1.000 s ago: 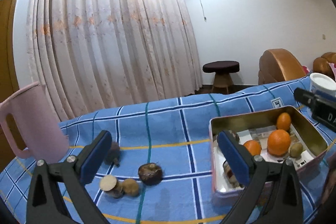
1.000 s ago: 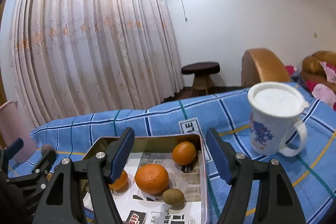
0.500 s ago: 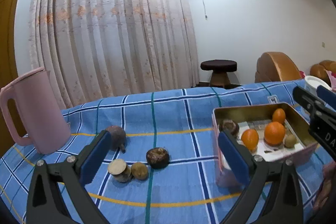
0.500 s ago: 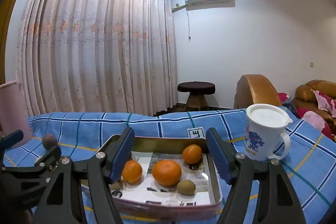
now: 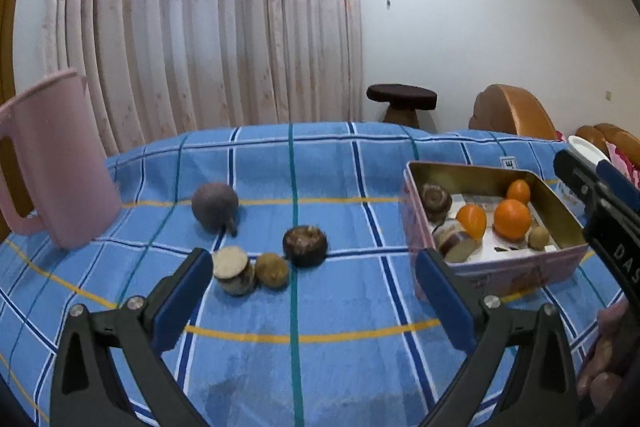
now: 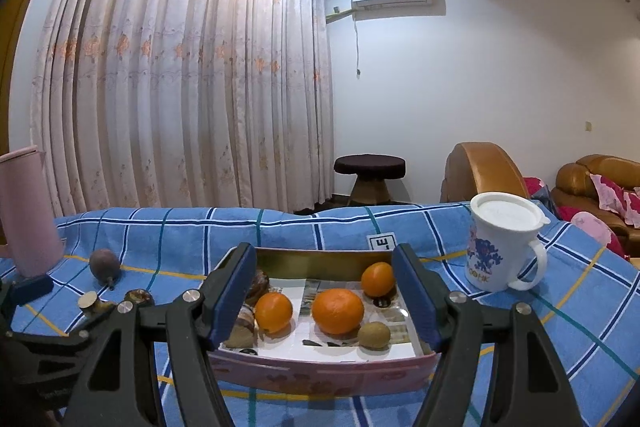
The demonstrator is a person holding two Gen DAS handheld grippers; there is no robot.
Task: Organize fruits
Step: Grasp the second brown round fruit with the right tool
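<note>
A pink tin box on the blue checked cloth holds three oranges, a small kiwi and brown taro pieces. Loose on the cloth to its left lie a purple passion fruit, a dark round fruit, a small brown fruit and a cut taro piece. My left gripper is open and empty, above the cloth in front of the loose fruits. My right gripper is open and empty, in front of the box.
A pink pitcher stands at the far left. A white lidded mug stands right of the box. Behind the table are curtains, a dark stool and brown sofas.
Both grippers have pulled back and risen from the table; the box and fruits look farther away. Both stay open and empty. The fruits have not moved.
</note>
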